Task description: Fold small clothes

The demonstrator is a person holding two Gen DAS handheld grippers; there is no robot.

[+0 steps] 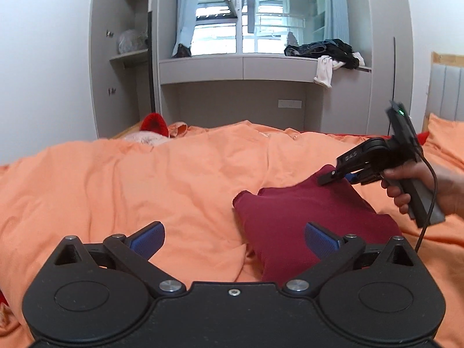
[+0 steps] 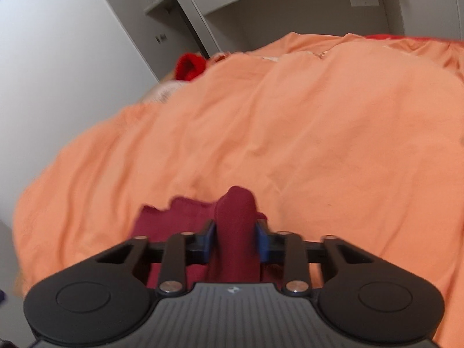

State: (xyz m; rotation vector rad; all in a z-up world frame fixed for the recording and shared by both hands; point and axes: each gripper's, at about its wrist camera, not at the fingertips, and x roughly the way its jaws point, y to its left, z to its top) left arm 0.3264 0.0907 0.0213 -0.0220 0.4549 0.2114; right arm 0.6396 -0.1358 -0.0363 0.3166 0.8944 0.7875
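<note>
The maroon garment (image 1: 304, 217) lay on the orange bedspread (image 1: 145, 179), a bunched fold of it pinched between the pads of the right gripper (image 2: 236, 240), while the left gripper (image 1: 235, 236) hung wide apart and empty above its near edge.

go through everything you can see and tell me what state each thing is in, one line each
Left gripper: open, nothing held.
Right gripper: fingers closed on a bunched fold of the maroon garment.
Maroon garment: partly folded, lying on the duvet.
Orange duvet: spread, wrinkled.
Dark clothes: heaped, unfolded, on the ledge.
White cloth: hanging over the ledge edge.
</note>
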